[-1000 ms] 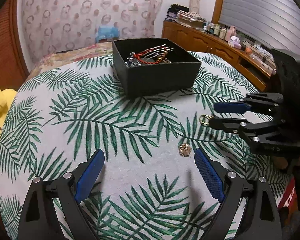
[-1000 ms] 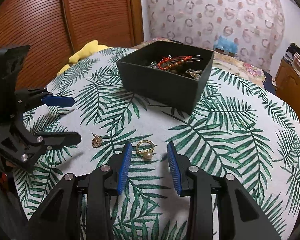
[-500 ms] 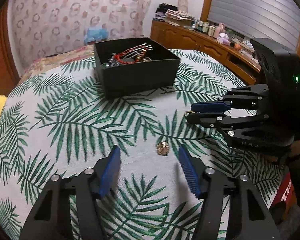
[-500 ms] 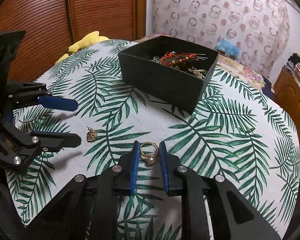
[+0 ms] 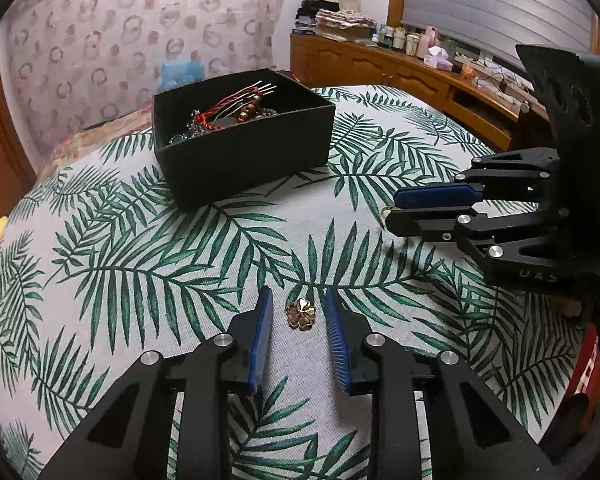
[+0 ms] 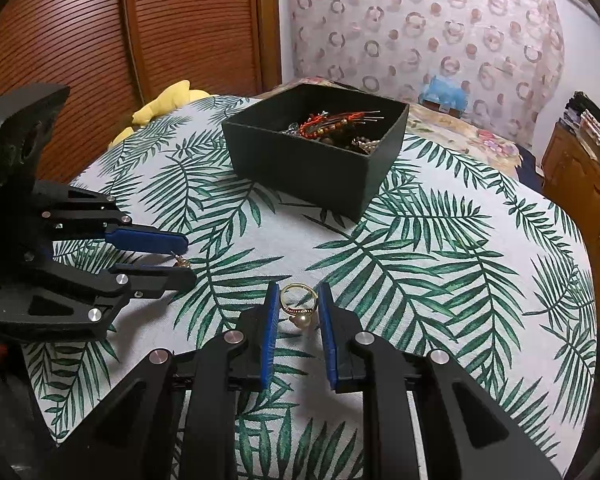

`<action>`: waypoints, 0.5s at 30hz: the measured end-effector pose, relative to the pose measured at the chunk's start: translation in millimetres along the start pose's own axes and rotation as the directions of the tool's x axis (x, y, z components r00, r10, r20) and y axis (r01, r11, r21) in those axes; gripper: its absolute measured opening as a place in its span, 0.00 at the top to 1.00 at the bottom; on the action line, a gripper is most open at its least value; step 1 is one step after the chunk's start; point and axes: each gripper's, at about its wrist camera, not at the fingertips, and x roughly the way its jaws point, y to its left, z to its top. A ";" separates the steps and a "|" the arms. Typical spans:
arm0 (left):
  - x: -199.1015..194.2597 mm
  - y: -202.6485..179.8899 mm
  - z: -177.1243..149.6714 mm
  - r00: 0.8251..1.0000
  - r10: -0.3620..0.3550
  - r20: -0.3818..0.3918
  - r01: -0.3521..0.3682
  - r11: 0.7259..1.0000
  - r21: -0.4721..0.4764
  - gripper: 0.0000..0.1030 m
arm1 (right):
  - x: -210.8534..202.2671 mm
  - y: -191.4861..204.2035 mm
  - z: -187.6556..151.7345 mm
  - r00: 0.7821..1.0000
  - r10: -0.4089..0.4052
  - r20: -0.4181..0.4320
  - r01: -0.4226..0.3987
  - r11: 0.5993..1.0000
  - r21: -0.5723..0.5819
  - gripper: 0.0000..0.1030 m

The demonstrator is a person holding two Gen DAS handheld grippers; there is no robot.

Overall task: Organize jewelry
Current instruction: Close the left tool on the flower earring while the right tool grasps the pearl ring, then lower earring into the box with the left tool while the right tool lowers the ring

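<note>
A gold clover charm (image 5: 301, 312) lies on the leaf-print cloth between the blue pads of my left gripper (image 5: 298, 304), which stands narrowly open around it without touching. A gold pearl ring (image 6: 298, 306) lies between the pads of my right gripper (image 6: 299, 300); the jaws are close on both sides, with small gaps showing. The black jewelry box (image 5: 242, 138) with red cord, beads and pins stands further back; it also shows in the right wrist view (image 6: 314, 152). Each gripper shows in the other's view: the right one (image 5: 396, 210), the left one (image 6: 184, 258).
The round table (image 5: 100, 240) drops off at its edges. A yellow soft toy (image 6: 168, 100) lies off the far left edge. A wooden sideboard (image 5: 420, 80) with clutter stands behind on the right. A wooden shutter door (image 6: 120, 40) is behind the left side.
My left gripper has closed in around the clover charm from wide open. My right gripper narrowed around the pearl ring, then stands slightly wider than half a second ago. Both moved forward.
</note>
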 end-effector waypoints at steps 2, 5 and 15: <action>-0.3 0.0 -0.3 1.000 -0.005 0.002 0.005 1.000 0.000 0.87 | 0.5 0.2 0.1 1.000 0.000 0.000 0.000 1.000 -0.001 0.79; -4.5 1.2 0.6 1.000 -0.007 0.022 0.008 1.000 -0.009 0.86 | -0.7 -0.3 -0.3 1.000 0.000 0.001 0.000 1.000 -0.001 0.79; -29.8 13.2 11.5 0.995 0.017 0.097 -0.013 0.999 -0.045 0.86 | -21.6 4.7 12.9 0.998 0.008 0.056 -0.008 1.000 -0.002 0.79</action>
